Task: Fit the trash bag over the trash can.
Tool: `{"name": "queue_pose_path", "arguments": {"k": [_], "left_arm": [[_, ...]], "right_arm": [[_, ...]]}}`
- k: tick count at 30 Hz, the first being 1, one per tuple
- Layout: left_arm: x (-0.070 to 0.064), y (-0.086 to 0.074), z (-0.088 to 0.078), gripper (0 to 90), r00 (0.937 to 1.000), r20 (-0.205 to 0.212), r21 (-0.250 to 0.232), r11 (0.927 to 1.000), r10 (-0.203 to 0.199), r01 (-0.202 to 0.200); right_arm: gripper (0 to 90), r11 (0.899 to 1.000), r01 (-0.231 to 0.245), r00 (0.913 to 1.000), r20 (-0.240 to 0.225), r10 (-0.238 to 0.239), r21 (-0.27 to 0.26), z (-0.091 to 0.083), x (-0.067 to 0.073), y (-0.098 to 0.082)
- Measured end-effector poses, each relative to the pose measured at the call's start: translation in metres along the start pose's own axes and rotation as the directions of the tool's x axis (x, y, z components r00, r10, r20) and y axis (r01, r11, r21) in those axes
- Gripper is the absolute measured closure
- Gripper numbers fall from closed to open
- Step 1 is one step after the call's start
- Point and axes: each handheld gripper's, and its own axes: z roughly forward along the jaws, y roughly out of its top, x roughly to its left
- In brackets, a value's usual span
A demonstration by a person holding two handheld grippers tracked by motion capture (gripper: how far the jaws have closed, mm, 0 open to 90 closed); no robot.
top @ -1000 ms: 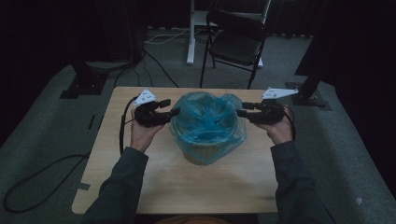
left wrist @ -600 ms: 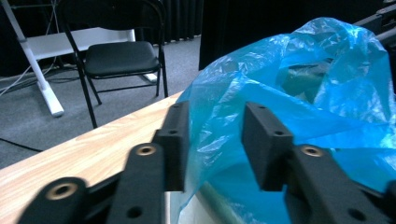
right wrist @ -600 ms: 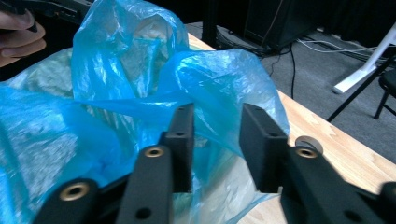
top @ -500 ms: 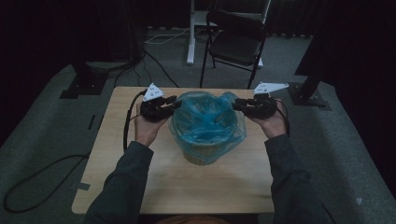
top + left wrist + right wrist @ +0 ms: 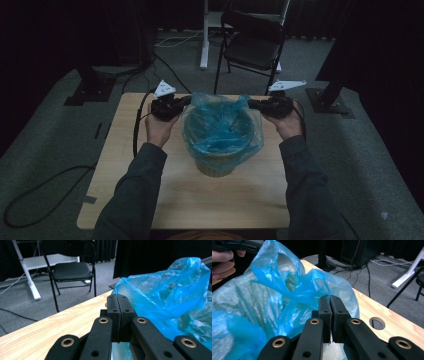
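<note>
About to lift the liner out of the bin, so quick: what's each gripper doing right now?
Left gripper: shut on the blue bag, at its left edge.
Right gripper: shut on the blue bag, at its right edge.

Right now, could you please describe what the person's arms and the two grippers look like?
Dark long sleeves cover both forearms. Each gripper, left and right, is black, topped by a grey three-cornered plate, with a black cable trailing from the left one. The flat black fingers ride on link arms with brass-coloured rivets.

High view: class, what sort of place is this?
Probably a studio or lab set up for recording: dark curtains, stand bases and loose cables on grey carpet, a folding chair, one wooden table.
</note>
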Motion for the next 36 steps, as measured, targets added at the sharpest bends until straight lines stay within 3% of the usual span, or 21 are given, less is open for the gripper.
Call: {"name": "queue_pose_path", "arguments": {"k": [6, 7, 12, 13, 19, 21, 22, 26, 29, 31, 36], "left_arm": [[0.013, -0.001, 0.013, 89.6, 0.9982, -0.004, 0.033, 0.9977, -0.059, 0.059], [0.02, -0.004, 0.023, 89.6, 0.9957, -0.008, 0.058, 0.994, -0.093, 0.093], [0.027, -0.011, 0.033, 89.5, 0.9914, -0.015, 0.097, 0.9866, -0.13, 0.131], [0.031, -0.015, 0.04, 89.5, 0.9883, -0.016, 0.122, 0.9807, -0.152, 0.153], [0.033, -0.022, 0.054, 89.6, 0.9818, -0.012, 0.181, 0.9653, -0.189, 0.188], [0.033, -0.023, 0.056, 89.6, 0.9819, -0.01, 0.191, 0.9635, -0.189, 0.188], [0.031, -0.026, 0.062, 89.6, 0.981, -0.005, 0.214, 0.9581, -0.194, 0.191], [0.028, -0.031, 0.069, 89.5, 0.982, -0.004, 0.267, 0.9462, -0.189, 0.183], [0.028, -0.034, 0.07, 89.5, 0.9804, -0.004, 0.274, 0.9427, -0.197, 0.19], [0.03, -0.041, 0.072, 89.4, 0.9747, 0.007, 0.272, 0.9384, -0.224, 0.213], [0.032, -0.043, 0.071, 87.6, 0.9734, 0.008, 0.26, 0.9403, -0.229, 0.219]], "right_arm": [[88.3, 0.998, -0.047, 0.9988, 0.013, 0.047, 0.039, 0.016, -0.011, 0.0], [88.8, 0.995, -0.081, 0.9965, 0.024, 0.08, 0.062, 0.027, -0.018, -0.002], [89.5, 0.99, -0.112, 0.9934, 0.033, 0.11, 0.087, 0.036, -0.022, -0.004], [89.7, 0.988, -0.119, 0.9926, 0.036, 0.116, 0.095, 0.039, -0.023, -0.005], [90.0, 0.97, -0.172, 0.9846, 0.06, 0.164, 0.172, 0.055, -0.029, -0.012], [90.0, 0.966, -0.179, 0.9835, 0.061, 0.17, 0.184, 0.057, -0.029, -0.013], [90.0, 0.964, -0.185, 0.9825, 0.06, 0.176, 0.191, 0.059, -0.03, -0.014], [90.0, 0.941, -0.234, 0.9721, 0.078, 0.221, 0.243, 0.067, -0.034, -0.026], [90.0, 0.933, -0.249, 0.9684, 0.086, 0.234, 0.258, 0.068, -0.036, -0.032], [90.0, 0.928, -0.257, 0.9663, 0.086, 0.243, 0.269, 0.066, -0.038, -0.04], [89.3, 0.94, -0.265, 0.964, 0.086, 0.252, 0.214, 0.056, -0.038, -0.037]]}}
